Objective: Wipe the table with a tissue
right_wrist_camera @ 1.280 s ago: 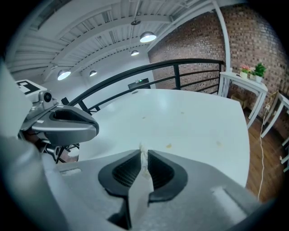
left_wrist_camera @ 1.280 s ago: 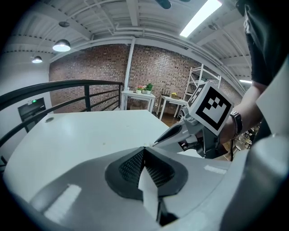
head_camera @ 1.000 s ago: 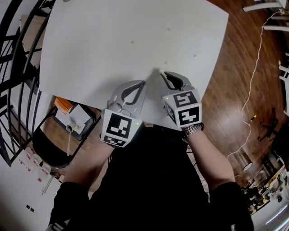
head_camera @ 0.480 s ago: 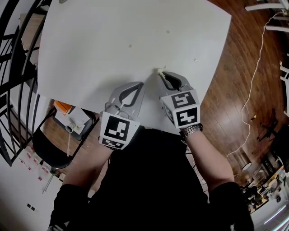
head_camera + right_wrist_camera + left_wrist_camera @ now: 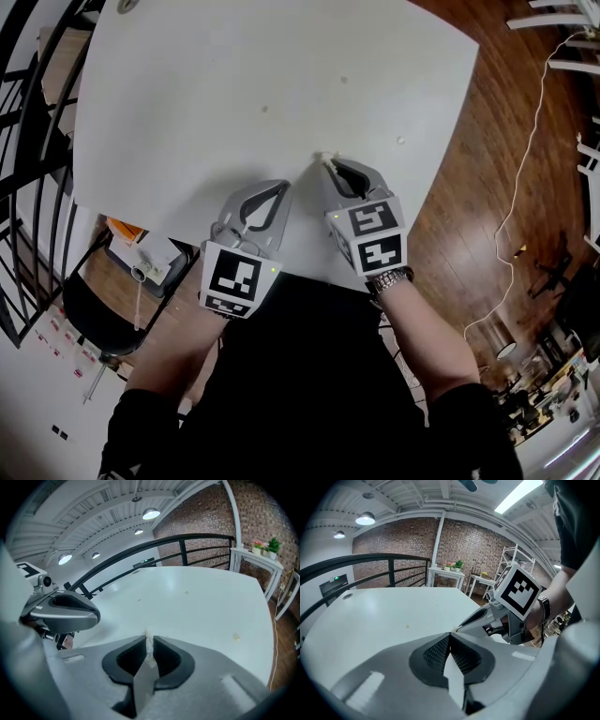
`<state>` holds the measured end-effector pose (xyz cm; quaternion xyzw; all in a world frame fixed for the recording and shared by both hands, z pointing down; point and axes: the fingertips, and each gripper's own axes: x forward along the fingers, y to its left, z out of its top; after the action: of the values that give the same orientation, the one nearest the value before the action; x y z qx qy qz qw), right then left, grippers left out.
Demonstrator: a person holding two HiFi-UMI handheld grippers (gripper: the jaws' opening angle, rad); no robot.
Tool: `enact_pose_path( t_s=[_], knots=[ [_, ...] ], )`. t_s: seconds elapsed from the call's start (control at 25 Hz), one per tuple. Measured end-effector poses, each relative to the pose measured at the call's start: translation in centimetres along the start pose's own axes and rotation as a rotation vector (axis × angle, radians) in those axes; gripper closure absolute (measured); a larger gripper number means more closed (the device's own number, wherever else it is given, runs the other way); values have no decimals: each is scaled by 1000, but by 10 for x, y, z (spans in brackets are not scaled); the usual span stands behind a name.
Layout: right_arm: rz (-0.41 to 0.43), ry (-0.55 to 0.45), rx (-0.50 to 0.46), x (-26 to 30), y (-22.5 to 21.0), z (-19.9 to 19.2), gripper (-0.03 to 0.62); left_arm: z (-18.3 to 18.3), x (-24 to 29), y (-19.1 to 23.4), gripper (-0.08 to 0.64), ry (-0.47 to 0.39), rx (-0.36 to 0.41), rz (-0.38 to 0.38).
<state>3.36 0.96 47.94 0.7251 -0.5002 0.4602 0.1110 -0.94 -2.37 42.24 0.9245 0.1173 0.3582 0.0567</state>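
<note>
Only print I see: black-and-white square markers on both cubes. My right gripper (image 5: pixel 323 161) is clamped on a small frayed white tissue (image 5: pixel 149 641), down at the near part of the smooth white table (image 5: pixel 234 84). It has crept forward-left since a second ago. Left gripper (image 5: pixel 283 186) is just beside it, grey jaws pressed together on nothing. Yellowish crumbs (image 5: pixel 400 141) lie ahead.

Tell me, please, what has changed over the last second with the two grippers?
The left gripper and the right gripper crept slightly forward over the table. The head camera shifted too, so the move is small. Nothing was taken or let go. The right gripper stays shut on a bit of tissue, the left stays shut and empty, and the crumbs lie where they were.
</note>
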Motion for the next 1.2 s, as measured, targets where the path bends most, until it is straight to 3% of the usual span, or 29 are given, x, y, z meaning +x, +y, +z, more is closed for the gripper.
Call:
enact_pose_path(
  t_s=[1.2],
  knots=[
    [-46,-16,14,-8,-32,5,557,9,19,-9,543,20,1,-10]
  ],
)
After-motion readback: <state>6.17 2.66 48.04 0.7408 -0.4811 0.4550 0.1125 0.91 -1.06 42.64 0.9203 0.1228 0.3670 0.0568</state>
